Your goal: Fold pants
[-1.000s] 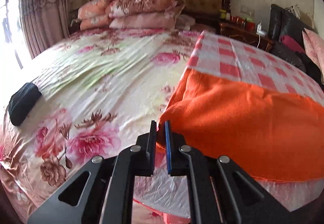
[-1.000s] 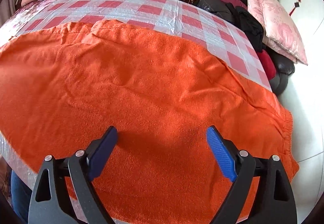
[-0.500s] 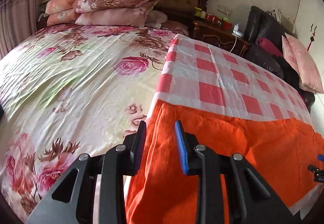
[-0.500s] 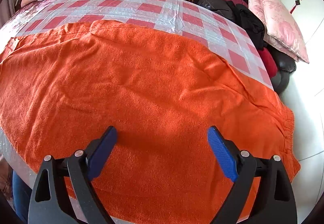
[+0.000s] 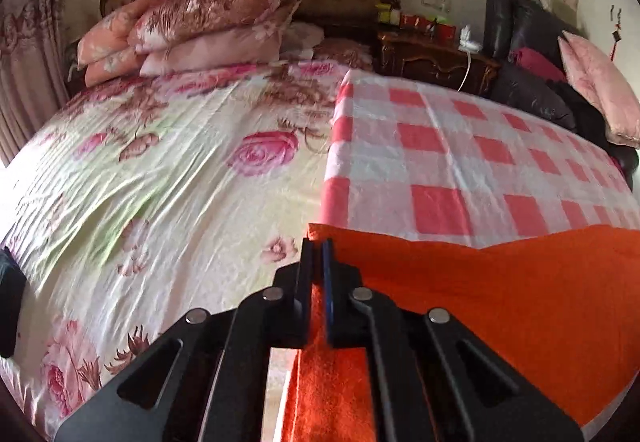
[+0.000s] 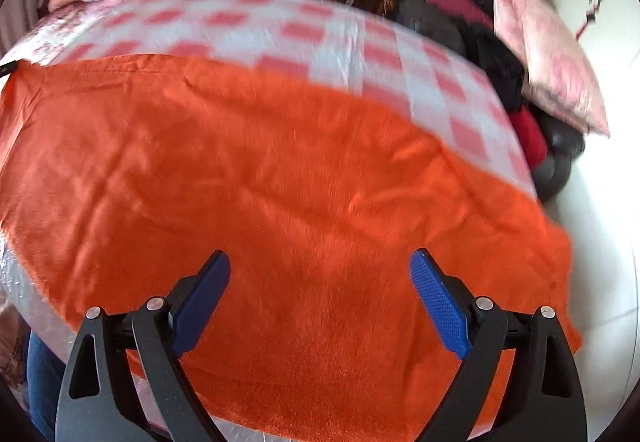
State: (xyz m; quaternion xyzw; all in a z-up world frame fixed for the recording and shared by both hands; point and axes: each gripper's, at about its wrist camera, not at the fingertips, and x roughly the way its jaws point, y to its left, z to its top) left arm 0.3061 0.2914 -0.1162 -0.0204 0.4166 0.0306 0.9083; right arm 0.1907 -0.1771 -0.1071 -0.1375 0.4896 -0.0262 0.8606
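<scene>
The left gripper (image 5: 317, 254) has its two black fingers pressed together on the near-left corner of the fuzzy orange pants (image 5: 500, 302); half a second ago those jaws stood apart with the cloth's edge between them, so they have just been closing, and now a thin strip of orange shows squeezed between the pads. A second ago this same gripper sat over the pants' left end with the flowered bedsheet (image 5: 160, 170) filling most of its view; now more of the pink-and-white checked plastic cloth (image 5: 440, 154) lies ahead of it. The pants lie spread flat on that checked cloth at the near edge of the bed, and from the pinched corner a fold of orange hangs down below the gripper. The right gripper (image 6: 320, 266) hangs above the middle of the pants (image 6: 280, 170) with its blue-padded fingers (image 6: 438, 306) wide apart and nothing between them, much as it was a second ago, though its view is now smeared with blur. The pants' far-right end runs off past the bed's edge and I cannot make out its hem clearly. A dark object (image 5: 10, 302) at the left border is cut off. The clutter on the carved wooden nightstand (image 5: 432, 54) is too small to name.
</scene>
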